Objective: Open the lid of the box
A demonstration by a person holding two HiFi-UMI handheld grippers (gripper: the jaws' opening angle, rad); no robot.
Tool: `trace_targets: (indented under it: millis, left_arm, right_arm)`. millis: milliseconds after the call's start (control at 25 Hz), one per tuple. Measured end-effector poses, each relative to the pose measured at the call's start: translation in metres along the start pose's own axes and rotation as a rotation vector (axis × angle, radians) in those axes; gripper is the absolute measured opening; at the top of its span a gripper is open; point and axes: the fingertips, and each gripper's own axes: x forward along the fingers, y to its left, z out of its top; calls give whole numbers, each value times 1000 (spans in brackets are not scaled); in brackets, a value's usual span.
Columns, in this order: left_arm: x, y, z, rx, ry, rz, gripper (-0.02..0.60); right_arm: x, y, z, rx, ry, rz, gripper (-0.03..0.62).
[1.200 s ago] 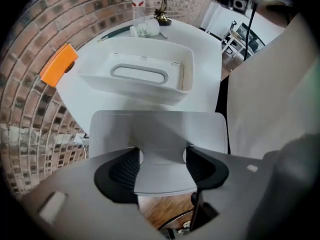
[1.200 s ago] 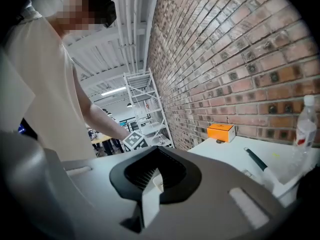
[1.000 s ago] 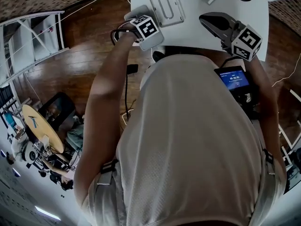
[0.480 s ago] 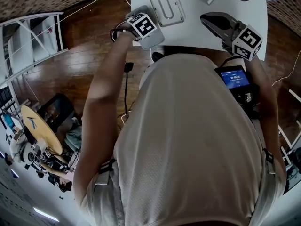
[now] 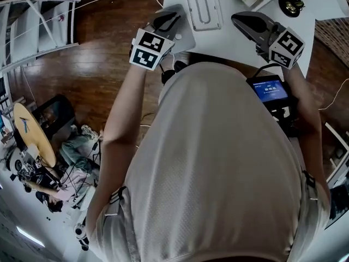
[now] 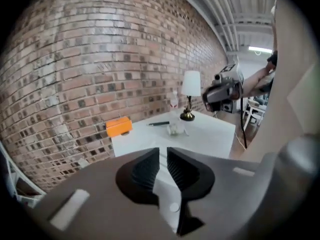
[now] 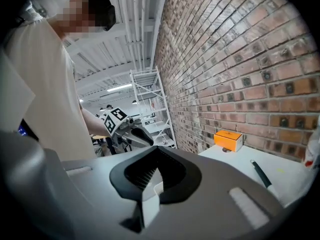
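- as seen from the head view, white box (image 5: pixel 203 7) at 12 o'clock on table (image 5: pixel 218 42); left gripper (image 5: pixel 169 19) just at its 8 o'clock, closing to a slit, empty.
- right gripper (image 5: pixel 238 22) at the box's 4 o'clock, pressed together, empty.
- only in gripper views: orange box (image 6: pixel 119 126) at 10 o'clock.

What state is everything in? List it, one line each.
left gripper: closing, nothing between its jaws
right gripper: shut, empty
white box: lid on
orange box: closed
lamp: upright
screen: lit
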Motion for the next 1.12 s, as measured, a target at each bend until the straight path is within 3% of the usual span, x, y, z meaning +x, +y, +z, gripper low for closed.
trace_targets:
  millis: [80,200,320,1120]
  left_arm:
    - [-15,-6,15,-59,-113,7,9]
    - [-35,-14,38,-126,-261,-6,0]
    - [-49,-14,55,-147,-352,12,0]
    - [-66,-19,79,-131,-408,1,0]
  right_arm:
    - [0,4,4,-16,-13,16,2]
    - [0,9,15,-36,-44,43,2]
    - [1,16,25,-66,-68,64,0]
    - [9,23,41,-91,-82,82,0]
